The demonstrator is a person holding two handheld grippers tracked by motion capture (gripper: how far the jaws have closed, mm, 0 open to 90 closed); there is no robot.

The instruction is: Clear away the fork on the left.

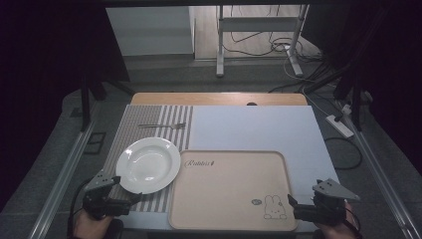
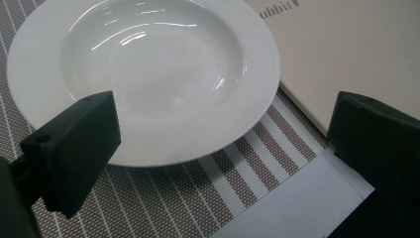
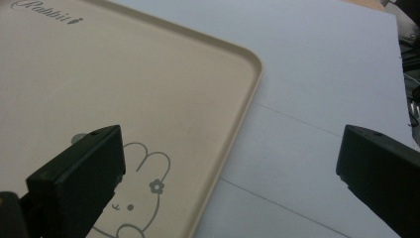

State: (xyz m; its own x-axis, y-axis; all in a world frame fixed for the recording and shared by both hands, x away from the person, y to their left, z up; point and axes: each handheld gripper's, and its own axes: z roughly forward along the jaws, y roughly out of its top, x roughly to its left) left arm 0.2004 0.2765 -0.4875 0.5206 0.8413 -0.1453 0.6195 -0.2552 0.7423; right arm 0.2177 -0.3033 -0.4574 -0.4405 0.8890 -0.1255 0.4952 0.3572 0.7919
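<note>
The white plate [image 2: 148, 74] lies on the striped mat [image 2: 163, 198] just ahead of the left gripper [image 1: 130, 195], whose jaws stand apart and empty; best slide one jaw under its near rim before closing.

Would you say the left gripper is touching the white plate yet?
Apart. In the left gripper view the left gripper stands with jaws wide open, nothing between them; the white plate lies beyond on the striped placemat, untouched by either pad.

Your right hand-held gripper [image 3: 233, 173] stands wide apart over the beige tray's [image 3: 148, 74] corner, pale worktop [image 3: 322, 74] toward two o'clock.
</note>
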